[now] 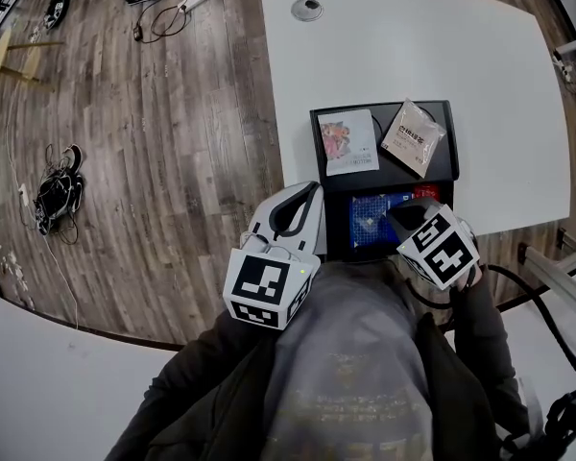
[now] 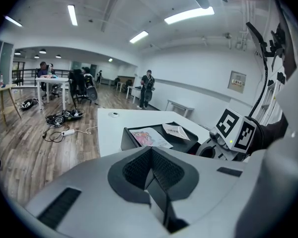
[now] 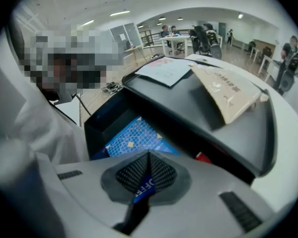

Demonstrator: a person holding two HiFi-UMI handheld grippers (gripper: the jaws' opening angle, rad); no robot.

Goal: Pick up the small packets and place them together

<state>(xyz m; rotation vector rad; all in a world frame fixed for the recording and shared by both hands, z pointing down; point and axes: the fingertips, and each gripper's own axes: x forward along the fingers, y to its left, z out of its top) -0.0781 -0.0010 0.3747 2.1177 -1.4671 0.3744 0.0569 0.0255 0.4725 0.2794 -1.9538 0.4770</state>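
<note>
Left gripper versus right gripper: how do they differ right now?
The left gripper is shut on nothing; the right gripper is shut on the edge of a blue packet. The left gripper hangs outside the black tray, beside it; the right gripper dips into the tray's lower compartment. Shared: both have their jaws together.

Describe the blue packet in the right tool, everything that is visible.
The blue packet is thin, with white lettering on the sliver that shows. The right tool is shut on it, ribbed pads pinching its edge, above the lower compartment of the black tray, where a blue grid-patterned pack lies. Whether the two are one is unclear.
</note>
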